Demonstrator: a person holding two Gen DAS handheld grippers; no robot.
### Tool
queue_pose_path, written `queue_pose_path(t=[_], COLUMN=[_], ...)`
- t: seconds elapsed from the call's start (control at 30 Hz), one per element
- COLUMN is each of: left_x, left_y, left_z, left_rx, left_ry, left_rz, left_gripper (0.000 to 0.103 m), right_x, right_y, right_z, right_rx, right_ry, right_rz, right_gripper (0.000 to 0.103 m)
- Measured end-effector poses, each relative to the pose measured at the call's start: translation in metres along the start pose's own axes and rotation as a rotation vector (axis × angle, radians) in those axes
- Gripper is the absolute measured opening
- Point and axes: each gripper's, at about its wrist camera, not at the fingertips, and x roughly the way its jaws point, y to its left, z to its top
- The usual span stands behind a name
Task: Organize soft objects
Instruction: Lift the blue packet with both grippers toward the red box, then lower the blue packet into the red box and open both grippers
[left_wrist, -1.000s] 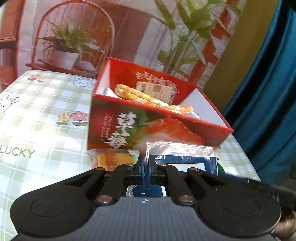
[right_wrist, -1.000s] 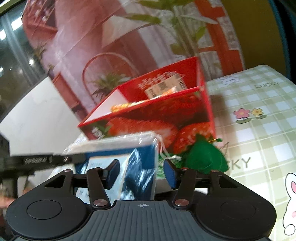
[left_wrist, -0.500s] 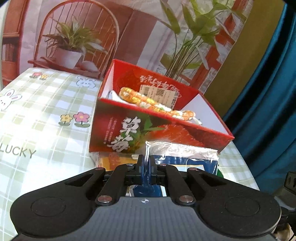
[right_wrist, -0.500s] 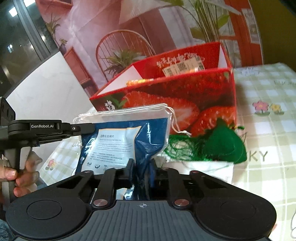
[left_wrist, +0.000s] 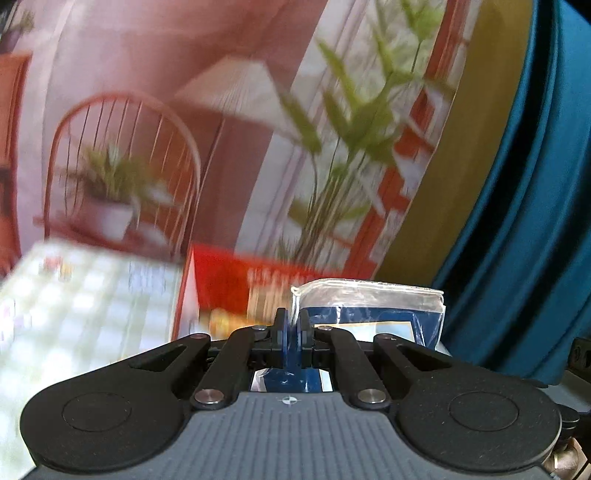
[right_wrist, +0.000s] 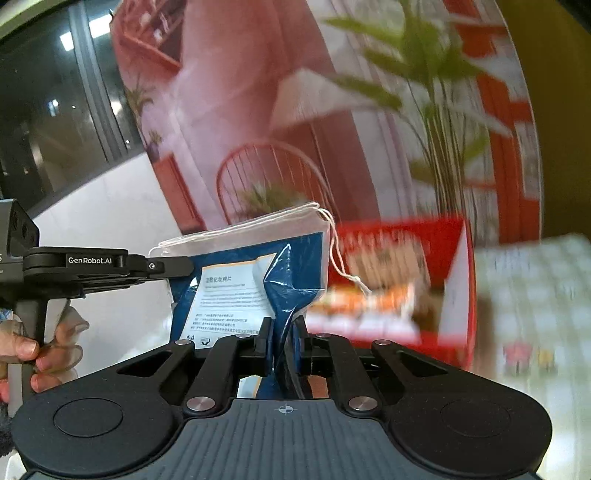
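Note:
A blue pack of cotton pads in a clear drawstring bag hangs in the air, held from both sides. In the left wrist view my left gripper is shut on the pack's left edge. In the right wrist view my right gripper pinches the crumpled right side of the pack, its jaws still closing on the plastic. The left gripper reaches in from the left there, gripped by a hand. Behind and below the pack stands the open red strawberry box, blurred, with an orange-and-white item inside.
The checked tablecloth lies to the left of the red box in the left wrist view and to its right in the right wrist view. A printed backdrop and a blue curtain stand behind.
The right gripper's jaws have shut on the blue pack. Both grippers have lifted it off the table, and the red box now sits lower in both views.

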Motion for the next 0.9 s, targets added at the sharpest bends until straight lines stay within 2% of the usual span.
queue_pose_path(t=[0.13, 0.23, 0.37, 0.43, 0.53, 0.6, 0.73, 0.83, 0.9], left_x=[0.014, 0.032, 0.061, 0.076, 0.098, 0.105, 0.114, 0.117, 0.119], left_y=[-0.012, -0.014, -0.003, 0.007, 0.013, 0.019, 0.03, 0.037, 0.04], left_z=[0.028, 0.041, 0.045, 0.042, 0.03, 0.02, 0.002, -0.008, -0.014], left_rx=[0.078, 0.096, 0.066, 0.046, 0.041, 0.036, 0.02, 0.012, 0.025], left_ry=[-0.084, -0.11, -0.089, -0.051, 0.041, 0.073, 0.169, 0.228, 0.257], left_rz=[0.035, 0.067, 0.092, 0.095, 0.123, 0.12, 0.133, 0.108, 0.097], left_gripper=[0.005, 0.005, 0.006, 0.007, 0.024, 0.048, 0.062, 0.063, 0.06], right_x=[0.019, 0.039, 0.073, 0.088, 0.11, 0.124, 0.149, 0.156, 0.157], right_y=[0.0, -0.007, -0.02, -0.027, -0.039, -0.046, -0.057, -0.06, -0.062], right_z=[0.035, 0.052, 0.057, 0.051, 0.04, 0.032, 0.024, 0.025, 0.027], right_rx=[-0.058, -0.06, -0.043, -0.022, 0.022, 0.039, 0.044, 0.032, 0.036], right_ry=[-0.078, -0.114, -0.092, -0.068, -0.013, 0.03, 0.109, 0.14, 0.137], right_rz=[-0.026, -0.048, -0.075, -0.092, -0.116, -0.134, -0.168, -0.206, -0.234], right_gripper=[0.009, 0.009, 0.009, 0.009, 0.009, 0.009, 0.009, 0.022, 0.04])
